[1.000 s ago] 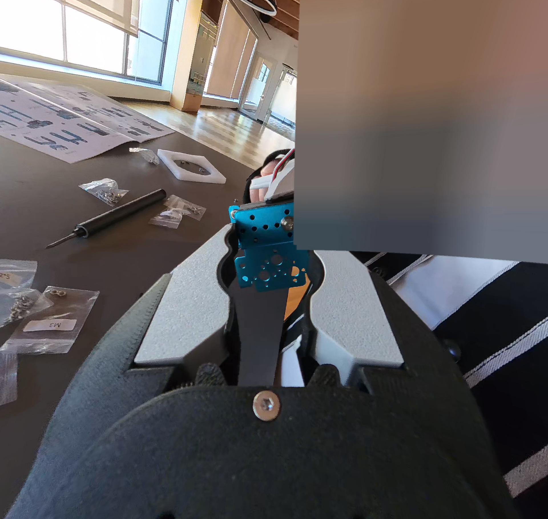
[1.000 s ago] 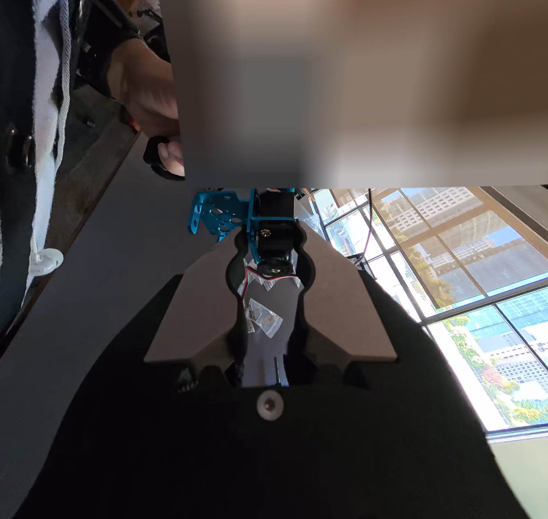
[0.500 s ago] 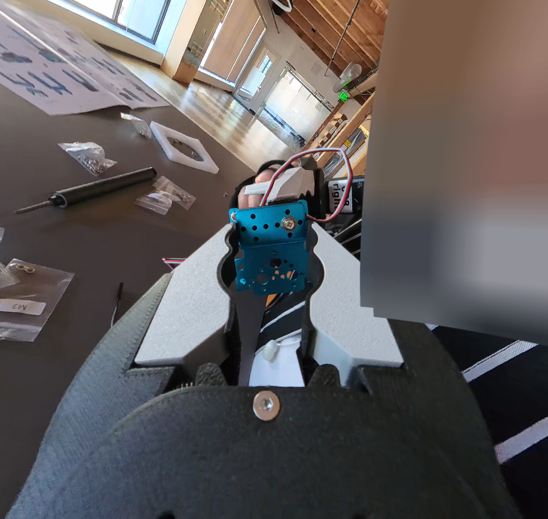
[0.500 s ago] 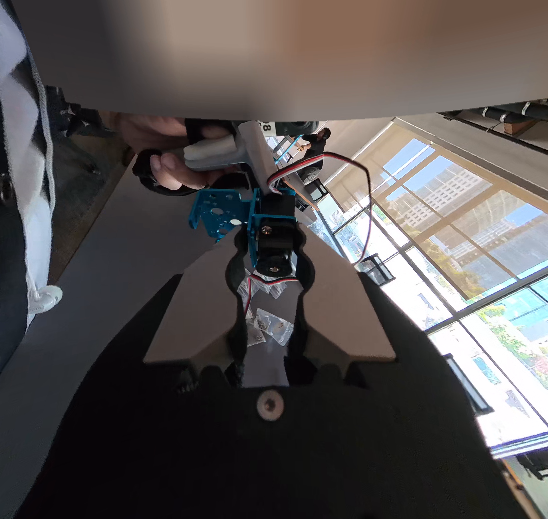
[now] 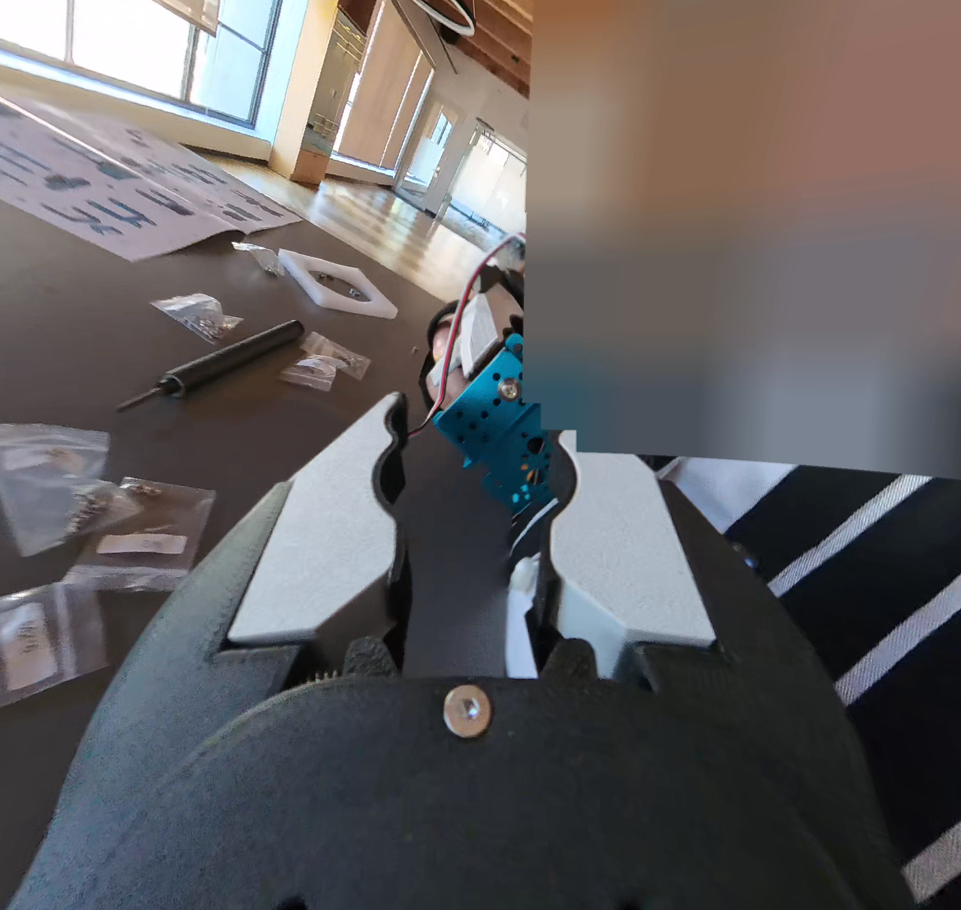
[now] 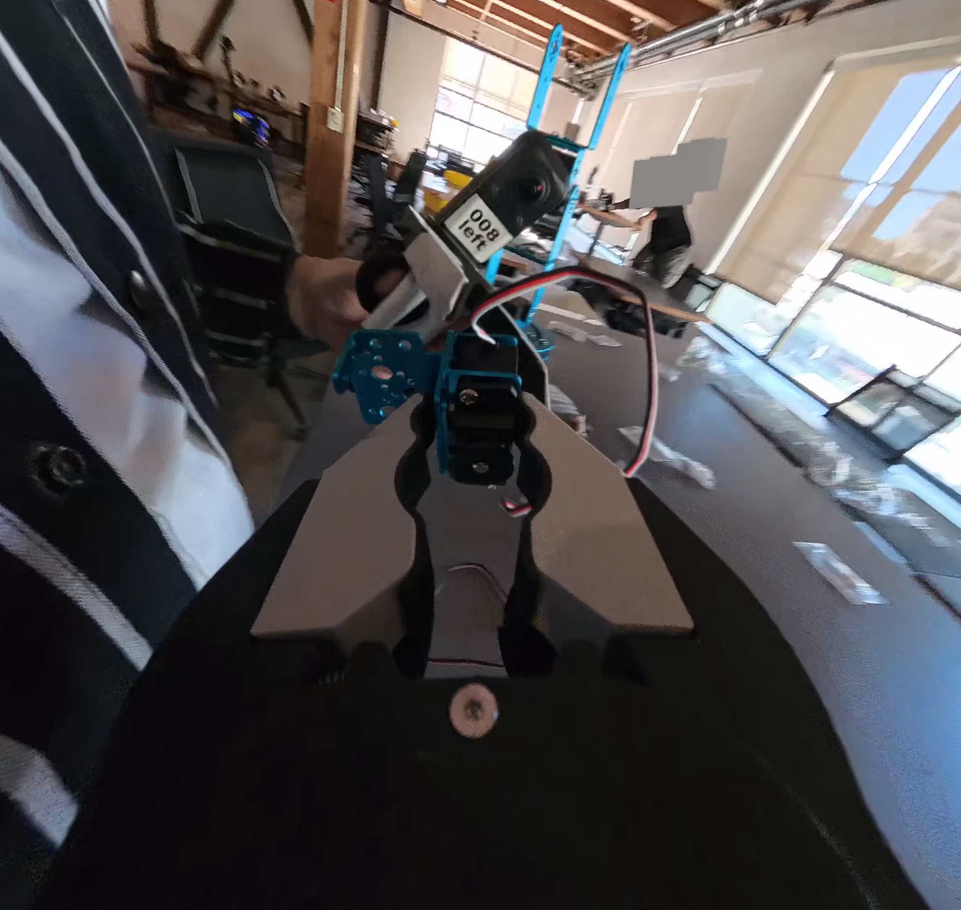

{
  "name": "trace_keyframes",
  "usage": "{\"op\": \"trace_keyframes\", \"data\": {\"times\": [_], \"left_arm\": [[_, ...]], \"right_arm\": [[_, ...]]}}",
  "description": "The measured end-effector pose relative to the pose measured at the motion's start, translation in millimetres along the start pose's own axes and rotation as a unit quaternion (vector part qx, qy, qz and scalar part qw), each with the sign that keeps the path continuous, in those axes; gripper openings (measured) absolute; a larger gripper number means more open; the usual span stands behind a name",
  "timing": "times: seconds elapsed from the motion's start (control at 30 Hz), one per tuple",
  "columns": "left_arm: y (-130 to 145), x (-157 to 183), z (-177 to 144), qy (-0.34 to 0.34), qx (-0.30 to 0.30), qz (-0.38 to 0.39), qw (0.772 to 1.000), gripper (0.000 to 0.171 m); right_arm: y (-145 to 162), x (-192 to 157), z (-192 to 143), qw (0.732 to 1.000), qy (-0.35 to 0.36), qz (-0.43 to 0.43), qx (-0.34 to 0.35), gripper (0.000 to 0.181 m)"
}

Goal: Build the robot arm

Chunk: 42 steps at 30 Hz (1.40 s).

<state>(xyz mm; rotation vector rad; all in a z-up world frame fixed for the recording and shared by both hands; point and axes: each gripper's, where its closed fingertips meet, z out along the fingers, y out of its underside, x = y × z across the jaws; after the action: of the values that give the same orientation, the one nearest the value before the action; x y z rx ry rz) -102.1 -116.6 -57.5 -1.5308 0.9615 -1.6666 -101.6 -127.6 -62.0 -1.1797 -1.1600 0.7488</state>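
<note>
A black servo (image 6: 481, 417) with a red, white and black wire (image 6: 645, 365) is mounted in a blue perforated metal bracket (image 6: 379, 375). My right gripper (image 6: 473, 412) is shut on the servo and holds it in the air above the dark table (image 6: 728, 469). In the left wrist view the bracket (image 5: 489, 427) hangs tilted between my left gripper's (image 5: 478, 422) fingers, against the right finger (image 5: 613, 537). The left jaws stand wide apart. The left gripper also shows in the right wrist view (image 6: 416, 287), just behind the bracket, with a hand on it.
On the dark table (image 5: 156, 443) lie a black screwdriver (image 5: 229, 360), a white foam frame (image 5: 338, 287), several small bags of screws (image 5: 197, 310) and a printed sheet (image 5: 104, 194). A tall blue frame (image 6: 567, 199) stands farther back. A striped garment (image 5: 832, 547) is close on the right.
My left gripper has opened and let go of the blue bracket, which now sits tilted. My right gripper still holds the servo and has swung to face the room.
</note>
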Motion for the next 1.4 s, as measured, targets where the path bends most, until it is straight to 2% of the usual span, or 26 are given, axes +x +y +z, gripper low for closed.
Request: {"op": "trace_keyframes", "data": {"times": [0.03, 0.17, 0.27, 0.4, 0.6, 0.8, 0.97, 1.17, 1.27, 1.4], "left_arm": [[2.4, 1.1, -2.1, -0.002, -0.01, 0.025, 1.0, 0.046], [13.2, 4.7, -0.3, -0.036, -0.061, 0.147, 0.987, 0.041], [18.4, 5.9, 6.0, -0.051, -0.087, 0.206, 0.973, 0.031], [22.5, 12.1, 15.3, -0.025, -0.097, 0.206, 0.974, 0.025], [24.0, 10.1, 17.7, -0.026, -0.109, 0.212, 0.971, 0.024], [23.9, 4.7, 20.7, -0.041, -0.119, 0.185, 0.975, 0.023], [31.6, -1.0, 20.9, -0.053, -0.136, 0.173, 0.974, 0.023], [43.3, -5.8, 21.3, -0.05, -0.141, 0.159, 0.976, 0.024], [61.7, -19.5, 19.7, -0.058, -0.169, 0.144, 0.973, 0.024], [84.0, -31.6, 17.6, -0.061, -0.199, 0.136, 0.969, 0.024]], "right_arm": [[-0.1, -1.9, 0.2, 1.0, -0.018, 0.025, 0.002, 0.028], [1.4, -5.7, -1.5, 0.99, -0.084, 0.112, 0.002, 0.028], [0.9, -7.3, -4.6, 0.983, -0.115, 0.143, 0.004, 0.028], [6.2, -12.5, -6.5, 0.978, -0.142, 0.15, -0.017, 0.028], [10.6, -11.5, -9.1, 0.973, -0.152, 0.17, -0.029, 0.028], [13.8, -7.5, -11.6, 0.965, -0.162, 0.207, -0.005, 0.028], [10.8, 0.7, -13.7, 0.98, -0.127, 0.151, 0.025, 0.03], [23.3, -6.7, -13.8, 0.971, -0.168, 0.17, -0.005, 0.028], [51.2, -13.9, -11.6, 0.959, -0.195, 0.194, -0.066, 0.028], [79.2, -23.4, -10.1, 0.957, -0.205, 0.157, -0.129, 0.028]]}}
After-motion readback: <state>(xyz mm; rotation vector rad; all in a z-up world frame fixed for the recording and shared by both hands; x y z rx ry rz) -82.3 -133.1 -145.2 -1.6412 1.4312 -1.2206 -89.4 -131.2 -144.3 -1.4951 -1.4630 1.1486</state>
